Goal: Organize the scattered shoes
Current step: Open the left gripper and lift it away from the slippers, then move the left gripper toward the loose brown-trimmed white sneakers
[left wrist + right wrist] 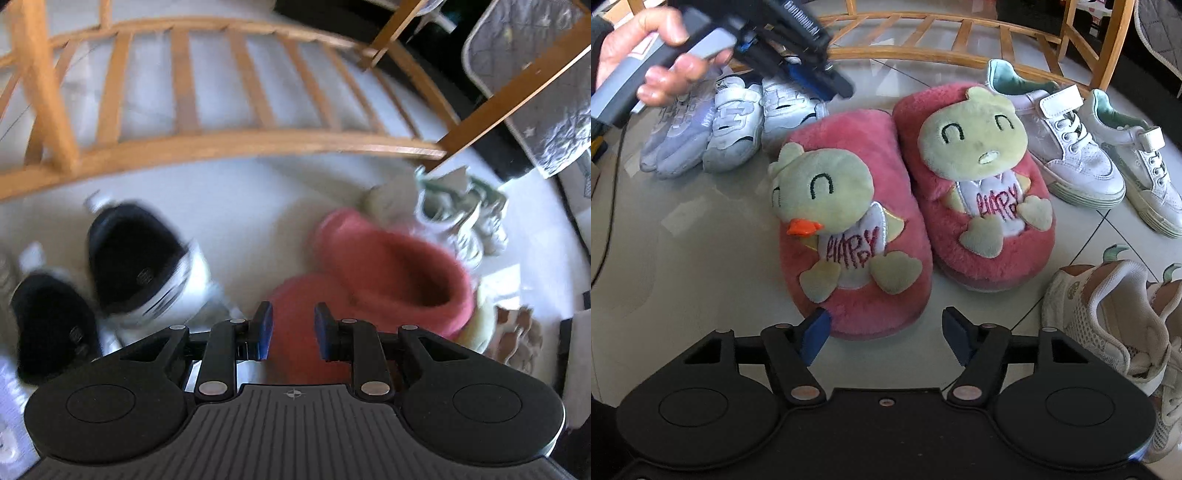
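Hovering over a pale tiled floor [258, 192], the left gripper [291, 326] shows its blue pads [264, 328] narrowly parted with nothing pinched, a pink slipper [295, 332] blurred just beyond and below them. Its mate [399, 269] lies ahead to the right, two black-lined white sneakers [140, 258] ahead to the left, a wooden rack [221, 144] farther off. From the right wrist, the right gripper [886, 338] stands spread, empty, the near pink slipper's [849, 206] toe between its fingertips without touching. The second slipper [975, 184] sits beside it, white strap sneakers [1082, 151] ahead right, beige mesh shoes [1115, 325] close right, small white trainers [735, 125] ahead left beneath a hand [646, 48] holding the left gripper [812, 70].
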Available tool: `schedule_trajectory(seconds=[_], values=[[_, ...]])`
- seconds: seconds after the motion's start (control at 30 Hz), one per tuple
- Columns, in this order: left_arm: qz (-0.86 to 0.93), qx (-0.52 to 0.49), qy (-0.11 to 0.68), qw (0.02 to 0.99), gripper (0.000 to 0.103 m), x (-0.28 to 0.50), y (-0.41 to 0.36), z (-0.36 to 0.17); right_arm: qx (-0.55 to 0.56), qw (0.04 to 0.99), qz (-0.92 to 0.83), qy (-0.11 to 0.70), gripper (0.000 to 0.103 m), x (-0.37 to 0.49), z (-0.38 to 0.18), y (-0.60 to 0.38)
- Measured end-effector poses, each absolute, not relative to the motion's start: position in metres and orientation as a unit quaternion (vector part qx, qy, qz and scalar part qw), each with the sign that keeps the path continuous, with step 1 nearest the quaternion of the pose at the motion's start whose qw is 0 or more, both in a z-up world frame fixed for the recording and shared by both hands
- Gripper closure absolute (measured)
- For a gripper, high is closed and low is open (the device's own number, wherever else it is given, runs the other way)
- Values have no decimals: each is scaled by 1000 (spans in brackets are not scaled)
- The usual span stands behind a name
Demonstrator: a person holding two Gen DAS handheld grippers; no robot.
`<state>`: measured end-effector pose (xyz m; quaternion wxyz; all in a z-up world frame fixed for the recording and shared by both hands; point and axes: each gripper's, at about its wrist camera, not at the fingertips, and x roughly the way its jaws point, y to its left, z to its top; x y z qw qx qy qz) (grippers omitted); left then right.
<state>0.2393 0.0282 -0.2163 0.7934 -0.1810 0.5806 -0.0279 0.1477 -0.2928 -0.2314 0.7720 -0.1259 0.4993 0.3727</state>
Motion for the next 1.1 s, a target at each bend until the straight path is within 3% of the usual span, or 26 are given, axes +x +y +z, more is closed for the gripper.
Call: schedule_trajectory(seconds=[0.07,0.23,1.03,1.1], values=[[-28,-181,588,788,97,234,36,-221,-125,770,374,502,32,148,-231,-291],[-43,-147,611,777,100,234,36,-221,-126,765,380,504,33,148,-231,-286],[-18,-205,581,787,100,215,44,-221,-140,786,379,468,40,201,-219,-210],[-21,-209,577,789,92,214,44,-218,-131,788,379,467,39,201,-214,-220]])
